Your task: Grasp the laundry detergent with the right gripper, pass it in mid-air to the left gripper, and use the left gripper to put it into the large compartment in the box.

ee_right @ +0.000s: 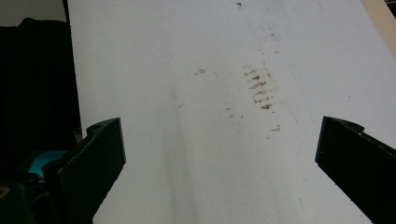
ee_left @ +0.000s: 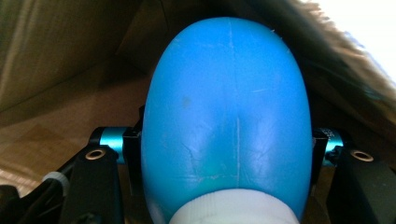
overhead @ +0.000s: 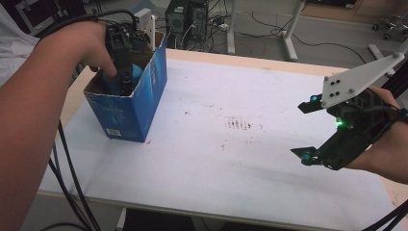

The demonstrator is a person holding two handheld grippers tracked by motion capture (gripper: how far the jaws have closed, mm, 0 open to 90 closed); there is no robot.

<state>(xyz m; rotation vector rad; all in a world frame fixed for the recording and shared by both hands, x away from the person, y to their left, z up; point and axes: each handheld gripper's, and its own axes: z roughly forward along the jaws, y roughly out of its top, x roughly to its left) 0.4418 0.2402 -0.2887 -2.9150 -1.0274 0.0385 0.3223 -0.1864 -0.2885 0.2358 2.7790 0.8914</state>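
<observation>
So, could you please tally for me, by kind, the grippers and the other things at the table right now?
Grippers: 2, the left gripper shut on the blue bottle, the right gripper open over the table
Cardboard boxes: 1, the blue box
Bottles: 1, the blue bottle held inside the box
Total: 4

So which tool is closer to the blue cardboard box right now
Left. The left tool is down inside the blue cardboard box, shut on a blue rounded object. The right tool is open over the table's far right side.
</observation>
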